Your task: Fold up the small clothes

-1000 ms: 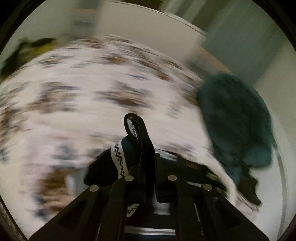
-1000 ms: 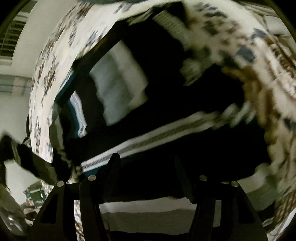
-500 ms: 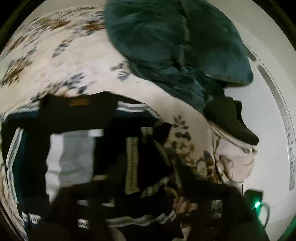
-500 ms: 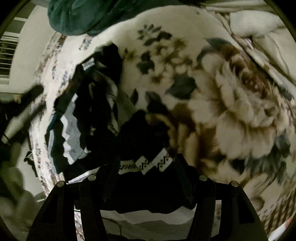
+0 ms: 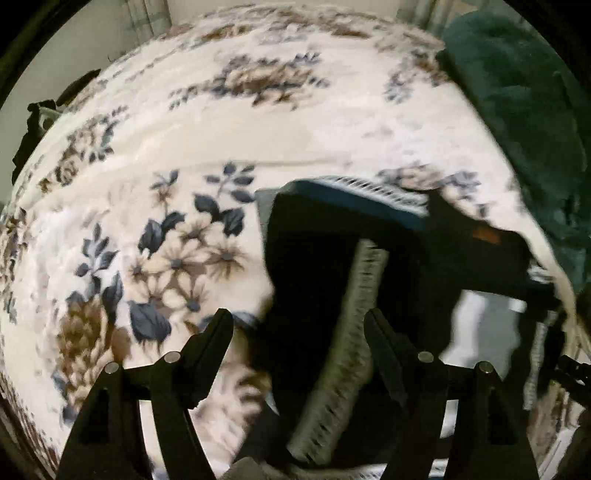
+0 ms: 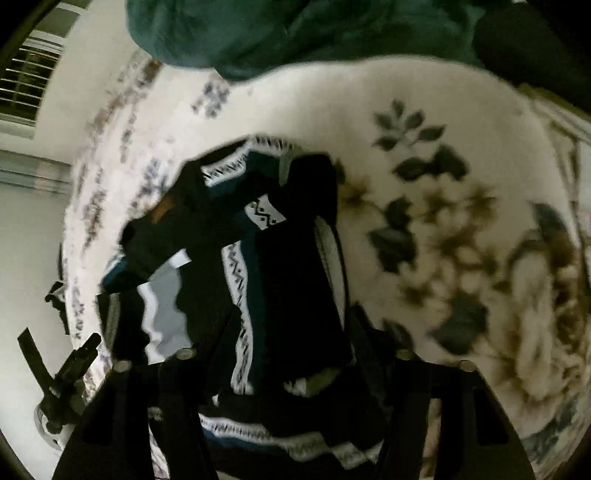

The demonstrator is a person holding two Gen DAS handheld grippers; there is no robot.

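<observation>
- Left gripper [image 5: 297,328] — jaws spread wide, nothing pinched; the dark patterned garment [image 5: 343,266] lies just below and ahead of its fingers on the floral blanket [image 5: 155,206].
- Right gripper [image 6: 291,332] — jaws closing, garment folds between them; whether the pads grip is unclear.
- Teal blanket [image 6: 295,29] heaped beyond the garment.

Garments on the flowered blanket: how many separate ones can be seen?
2. The dark patterned garment lies mid-blanket under both grippers. The teal garment is bunched at the blanket's far edge. Others may be hidden outside the views.
</observation>
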